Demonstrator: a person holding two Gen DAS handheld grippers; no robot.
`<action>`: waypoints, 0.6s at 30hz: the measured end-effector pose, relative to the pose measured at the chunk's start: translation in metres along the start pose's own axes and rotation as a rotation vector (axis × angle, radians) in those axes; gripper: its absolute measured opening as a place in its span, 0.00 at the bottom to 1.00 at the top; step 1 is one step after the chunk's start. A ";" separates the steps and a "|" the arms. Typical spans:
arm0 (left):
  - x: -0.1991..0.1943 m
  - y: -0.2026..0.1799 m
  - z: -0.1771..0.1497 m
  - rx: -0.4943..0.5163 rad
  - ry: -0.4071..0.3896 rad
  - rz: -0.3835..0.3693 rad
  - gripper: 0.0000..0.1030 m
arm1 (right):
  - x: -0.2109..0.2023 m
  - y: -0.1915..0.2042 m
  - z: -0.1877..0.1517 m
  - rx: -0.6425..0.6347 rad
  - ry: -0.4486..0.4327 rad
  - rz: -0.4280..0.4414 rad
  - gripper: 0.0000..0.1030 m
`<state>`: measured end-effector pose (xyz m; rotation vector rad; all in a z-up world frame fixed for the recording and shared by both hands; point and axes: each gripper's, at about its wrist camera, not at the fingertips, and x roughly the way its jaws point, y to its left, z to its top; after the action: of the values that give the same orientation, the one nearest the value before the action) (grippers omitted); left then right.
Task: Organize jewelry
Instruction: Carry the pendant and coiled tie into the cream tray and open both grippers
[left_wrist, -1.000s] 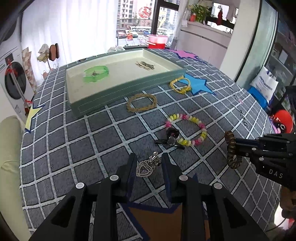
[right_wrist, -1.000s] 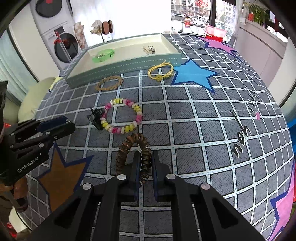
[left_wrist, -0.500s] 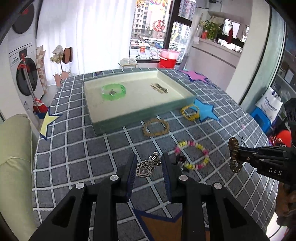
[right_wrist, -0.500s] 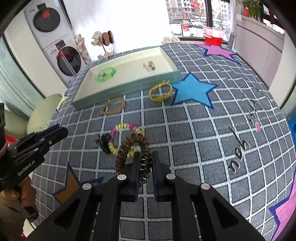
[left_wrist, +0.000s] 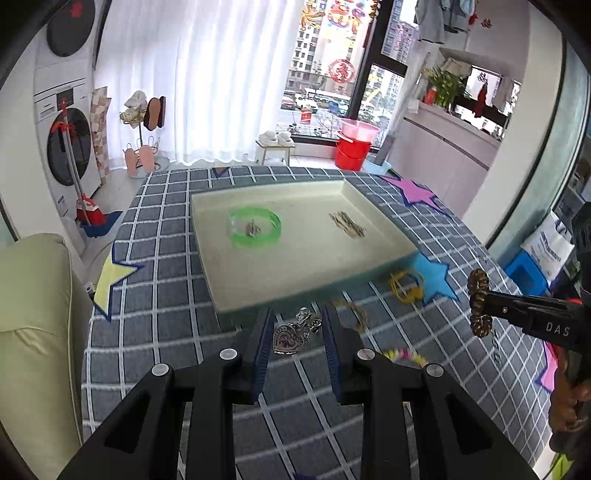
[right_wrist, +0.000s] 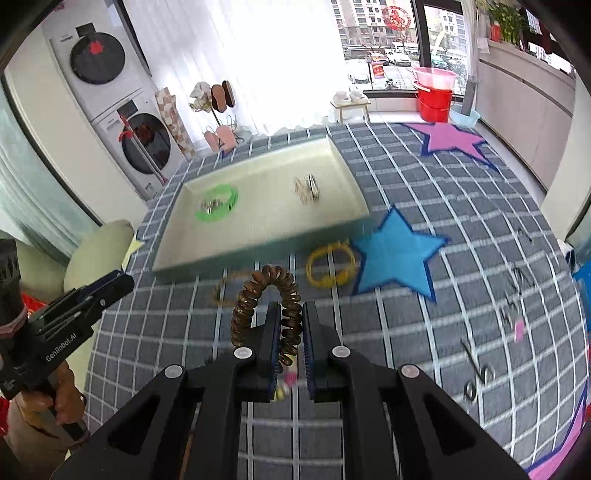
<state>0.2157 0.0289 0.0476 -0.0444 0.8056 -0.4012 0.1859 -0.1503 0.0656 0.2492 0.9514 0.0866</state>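
A ring (left_wrist: 254, 231) and clips (left_wrist: 346, 224) lie in the tray (left_wrist: 295, 291).

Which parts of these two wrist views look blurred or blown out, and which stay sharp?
Left wrist view: the heart pendant in the left gripper is sharp; the tray near edge and yellow band smear with motion; the curtains glare white. Right wrist view: the coiled hair tie in the right gripper is sharp, the carpet lines streak, the window is overexposed. Both views bend straight lines.

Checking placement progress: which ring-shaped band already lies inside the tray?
The green bracelet, on the tray floor; the yellow band and tan braided loop lie outside.
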 end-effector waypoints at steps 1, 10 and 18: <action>0.004 0.002 0.005 -0.007 0.001 0.000 0.41 | 0.003 0.000 0.008 0.000 -0.002 0.004 0.12; 0.042 0.016 0.037 -0.030 0.021 0.024 0.41 | 0.042 0.005 0.055 -0.032 0.012 0.008 0.12; 0.087 0.025 0.059 -0.041 0.081 0.026 0.41 | 0.083 0.009 0.082 -0.056 0.042 -0.002 0.12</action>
<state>0.3200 0.0138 0.0231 -0.0558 0.8936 -0.3636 0.3006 -0.1404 0.0476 0.1952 0.9895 0.1172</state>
